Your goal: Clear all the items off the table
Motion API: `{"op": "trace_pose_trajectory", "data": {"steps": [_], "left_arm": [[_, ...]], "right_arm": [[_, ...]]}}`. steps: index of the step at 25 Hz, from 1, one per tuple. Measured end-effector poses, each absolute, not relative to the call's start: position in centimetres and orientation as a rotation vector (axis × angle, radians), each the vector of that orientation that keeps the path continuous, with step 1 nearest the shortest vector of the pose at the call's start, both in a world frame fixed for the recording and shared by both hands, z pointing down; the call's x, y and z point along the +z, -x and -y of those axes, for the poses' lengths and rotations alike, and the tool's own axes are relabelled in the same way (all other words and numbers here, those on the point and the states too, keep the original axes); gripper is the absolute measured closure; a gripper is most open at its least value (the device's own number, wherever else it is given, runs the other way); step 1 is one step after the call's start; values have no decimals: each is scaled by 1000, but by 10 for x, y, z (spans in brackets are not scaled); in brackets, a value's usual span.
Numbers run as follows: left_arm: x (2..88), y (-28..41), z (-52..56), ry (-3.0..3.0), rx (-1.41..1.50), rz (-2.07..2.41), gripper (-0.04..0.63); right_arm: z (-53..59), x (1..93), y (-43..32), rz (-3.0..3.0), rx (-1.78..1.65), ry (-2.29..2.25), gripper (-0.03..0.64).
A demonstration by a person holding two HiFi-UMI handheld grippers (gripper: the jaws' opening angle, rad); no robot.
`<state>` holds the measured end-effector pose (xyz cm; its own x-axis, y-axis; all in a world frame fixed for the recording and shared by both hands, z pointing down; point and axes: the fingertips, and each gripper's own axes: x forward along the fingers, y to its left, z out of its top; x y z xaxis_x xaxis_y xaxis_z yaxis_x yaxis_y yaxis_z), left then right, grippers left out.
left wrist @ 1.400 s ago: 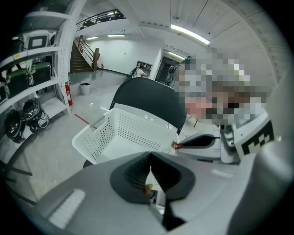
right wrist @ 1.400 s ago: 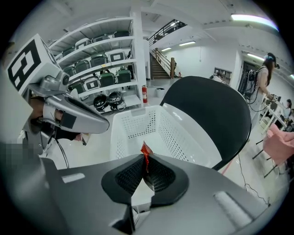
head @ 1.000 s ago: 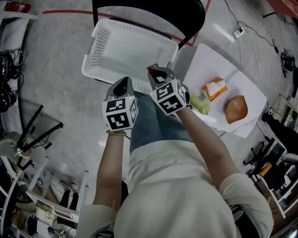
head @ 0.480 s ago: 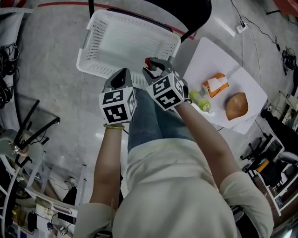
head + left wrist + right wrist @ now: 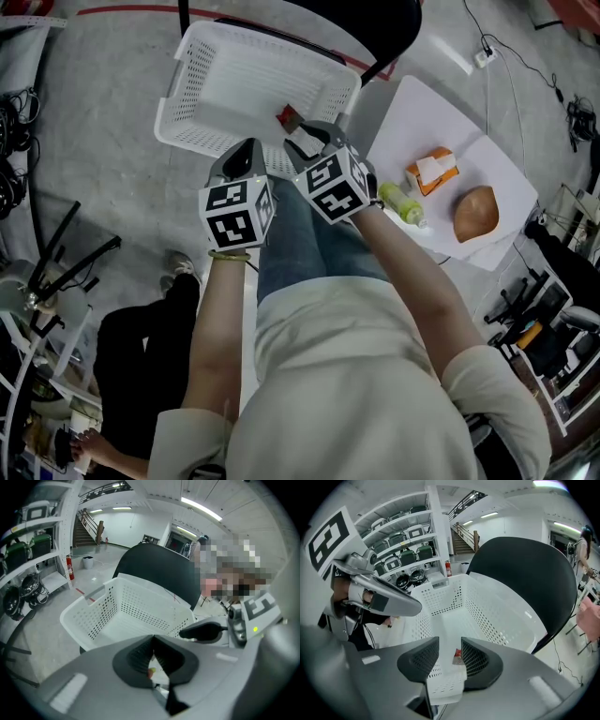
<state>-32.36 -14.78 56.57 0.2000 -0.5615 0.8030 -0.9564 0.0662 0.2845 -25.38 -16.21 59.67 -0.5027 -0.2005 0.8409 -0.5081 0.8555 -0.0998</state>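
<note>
black chair (image 5: pixel 380 28) stood at top of head view | power strip (image 5: pixel 482 58) lay on grey floor (image 5: pixel 103 187) | person in black clothes (image 5: pixel 141 366) was at lower left | shelf rack (image 5: pixel 405 541) held cases | fire extinguisher (image 5: pixel 71 568) stood near staircase (image 5: pixel 86 527)

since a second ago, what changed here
The right gripper has just been opening its fingers and let go of the small red packet, which is now down in the white basket. A person in dark clothes has come into view at lower left. The left gripper stays shut; the carton, bun and green tube remain on the table.
</note>
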Motion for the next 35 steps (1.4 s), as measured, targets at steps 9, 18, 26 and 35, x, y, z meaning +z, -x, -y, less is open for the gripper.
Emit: {"op": "trace_pose_trajectory", "data": {"steps": [9,18,26,35], "left_arm": [[547,317,146,-1635,558,1476,586],[522,307,138,-1652,538,1499,586],[498,301,129,-1662,515,1527,586],[477,287,117,-1692,502,1536,586]], "right_arm": [[165,577,248,2097,393,-562,582],[159,553,235,2104,365,-599,617],[148,527,225,2125,341,-607,617],[133,504,215,2155,317,-598,617]]}}
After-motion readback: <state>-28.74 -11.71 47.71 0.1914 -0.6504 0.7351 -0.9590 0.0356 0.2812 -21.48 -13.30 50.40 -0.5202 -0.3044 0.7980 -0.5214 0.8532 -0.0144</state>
